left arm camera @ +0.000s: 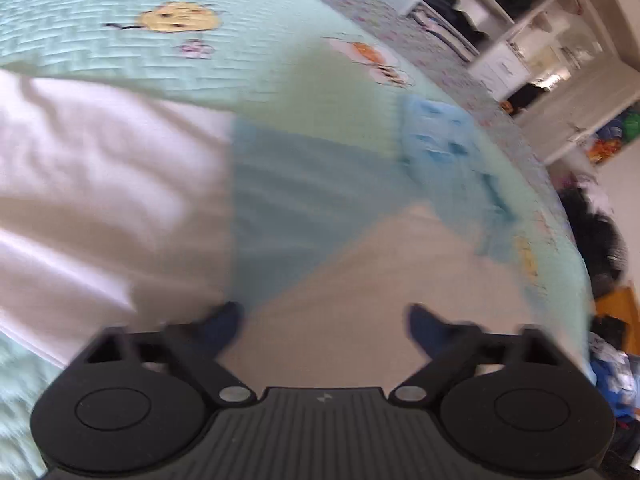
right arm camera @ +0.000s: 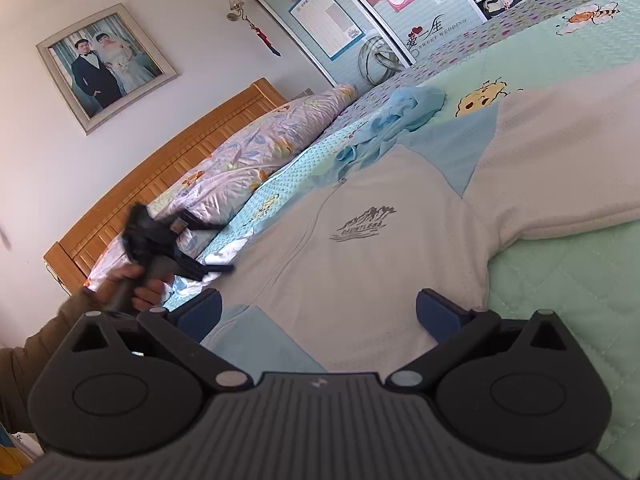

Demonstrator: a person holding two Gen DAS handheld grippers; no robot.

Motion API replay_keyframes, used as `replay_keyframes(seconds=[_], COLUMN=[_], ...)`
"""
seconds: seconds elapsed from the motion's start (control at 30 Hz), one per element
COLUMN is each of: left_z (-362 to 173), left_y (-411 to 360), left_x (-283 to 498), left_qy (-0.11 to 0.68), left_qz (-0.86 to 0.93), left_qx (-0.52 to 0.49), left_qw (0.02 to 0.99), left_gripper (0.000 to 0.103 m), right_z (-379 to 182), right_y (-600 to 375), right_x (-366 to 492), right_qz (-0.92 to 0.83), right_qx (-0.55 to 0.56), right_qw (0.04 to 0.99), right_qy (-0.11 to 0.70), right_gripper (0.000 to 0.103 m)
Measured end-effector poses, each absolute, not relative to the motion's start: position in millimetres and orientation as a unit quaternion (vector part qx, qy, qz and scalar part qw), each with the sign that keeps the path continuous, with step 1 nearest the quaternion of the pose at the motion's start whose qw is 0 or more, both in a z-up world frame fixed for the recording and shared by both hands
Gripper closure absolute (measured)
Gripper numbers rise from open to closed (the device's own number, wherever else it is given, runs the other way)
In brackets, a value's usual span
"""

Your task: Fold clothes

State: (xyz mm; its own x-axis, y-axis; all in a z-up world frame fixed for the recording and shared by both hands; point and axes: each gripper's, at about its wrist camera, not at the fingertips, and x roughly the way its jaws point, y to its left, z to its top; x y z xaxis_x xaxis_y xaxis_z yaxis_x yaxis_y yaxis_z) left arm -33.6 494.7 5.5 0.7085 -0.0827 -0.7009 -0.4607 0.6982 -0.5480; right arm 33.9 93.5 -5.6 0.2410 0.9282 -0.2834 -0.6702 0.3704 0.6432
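Observation:
A white and light-blue zip jacket (right arm camera: 360, 248) with a grey chest logo lies flat, front up, on the bed. Its sleeve (right arm camera: 560, 168) stretches to the right. My right gripper (right arm camera: 318, 312) is open just above the jacket's lower body, with nothing between its fingers. My left gripper (left arm camera: 324, 324) is open too and hovers over the jacket (left arm camera: 380, 280), which is blurred in the left wrist view. In the right wrist view a hand holds the left gripper (right arm camera: 222, 247) at the jacket's left edge. A crumpled light-blue garment (right arm camera: 404, 112) lies beyond the collar.
The mint quilted bedspread (right arm camera: 560, 280) with cartoon patches covers the bed. A rolled floral duvet (right arm camera: 248, 152) lies against the wooden headboard (right arm camera: 160, 168). A wardrobe (right arm camera: 360, 20) stands beyond. Shelves (left arm camera: 520, 40) and a clothes pile (left arm camera: 600, 248) flank the bed.

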Motion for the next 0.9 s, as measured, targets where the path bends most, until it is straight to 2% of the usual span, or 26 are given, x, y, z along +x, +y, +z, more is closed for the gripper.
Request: replay_keyframes(seconds=[0.03, 0.13, 0.23, 0.3, 0.47, 0.5, 0.57, 0.67, 0.8, 0.9], left_z=[10.5, 27.9, 40.9, 46.5, 17.3, 6.6, 7.7, 24.8, 38.0, 40.1], left_y=[499.4, 503.8, 505.3, 498.5, 485.8, 491.4, 497.8, 498.9, 487.6, 456.7], left_x=[-37.2, -45.7, -56.9, -58.2, -27.1, -23.1, -28.4, -35.7, -46.2, -36.9], left_qy=[0.36, 0.354, 0.315, 0.29, 0.333, 0.353, 0.337, 0.317, 0.276, 0.271], left_qz=[0.135, 0.226, 0.195, 0.141, 0.126, 0.157, 0.203, 0.286, 0.261, 0.209], left_qx=[-0.367, -0.311, -0.357, -0.391, -0.363, -0.35, -0.335, -0.305, -0.373, -0.413], left_qw=[0.847, 0.853, 0.858, 0.862, 0.861, 0.854, 0.856, 0.851, 0.846, 0.844], left_gripper=[0.022, 0.014, 0.01, 0.001, 0.002, 0.015, 0.02, 0.015, 0.008, 0.007], right_z=[-5.7, -5.9, -6.2, -6.5, -7.0, -7.1, -7.3, -7.1, -7.2, -7.3], right_y=[93.3, 93.1, 92.6, 92.4, 91.1, 90.7, 90.2, 89.7, 88.3, 87.8], right_x=[34.1, 34.7, 35.4, 35.5, 35.6, 35.8, 36.0, 36.0, 35.8, 35.7], right_qz=[0.525, 0.525, 0.526, 0.526, 0.527, 0.527, 0.527, 0.527, 0.528, 0.529], right_qx=[0.201, 0.202, 0.206, 0.207, 0.211, 0.212, 0.214, 0.214, 0.219, 0.22], right_qw=[0.762, 0.761, 0.76, 0.76, 0.758, 0.758, 0.757, 0.757, 0.756, 0.756], right_qy=[0.323, 0.323, 0.321, 0.321, 0.321, 0.321, 0.321, 0.32, 0.318, 0.317], right_gripper=[0.0, 0.0, 0.0, 0.0, 0.0, 0.0, 0.0, 0.0, 0.0, 0.0])
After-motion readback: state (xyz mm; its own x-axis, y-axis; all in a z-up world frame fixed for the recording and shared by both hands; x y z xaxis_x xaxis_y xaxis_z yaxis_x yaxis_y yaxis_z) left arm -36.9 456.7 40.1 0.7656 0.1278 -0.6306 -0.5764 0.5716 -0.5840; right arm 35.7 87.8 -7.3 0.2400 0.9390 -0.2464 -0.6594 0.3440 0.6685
